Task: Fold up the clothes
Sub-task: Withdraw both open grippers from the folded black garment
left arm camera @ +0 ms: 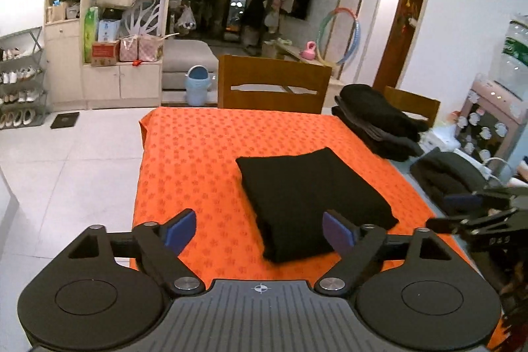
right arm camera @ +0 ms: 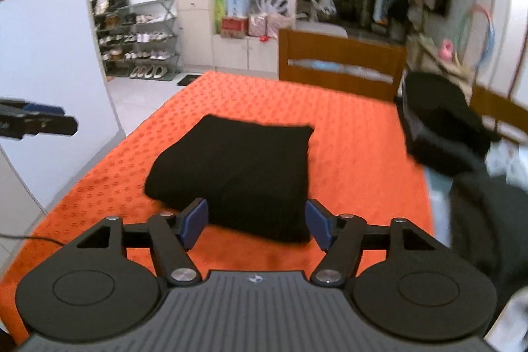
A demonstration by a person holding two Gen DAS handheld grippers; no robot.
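Observation:
A black garment [left arm camera: 313,197] lies folded into a thick rectangle on the orange tablecloth [left arm camera: 198,160]. My left gripper [left arm camera: 259,231] hovers open at its near left corner, with nothing between the blue pads. The right wrist view shows the same folded garment [right arm camera: 237,167] just ahead of my right gripper [right arm camera: 256,224], which is open and level with the garment's near edge. The right gripper [left arm camera: 475,213] also shows at the right edge of the left wrist view, and the left gripper [right arm camera: 36,121] pokes in from the left of the right wrist view.
A stack of folded dark clothes [left arm camera: 379,121] sits at the table's far right corner. More dark clothing [left arm camera: 452,174] lies off the right edge. Two wooden chairs [left arm camera: 274,84] stand behind the table. White tiled floor [left arm camera: 66,160] lies to the left.

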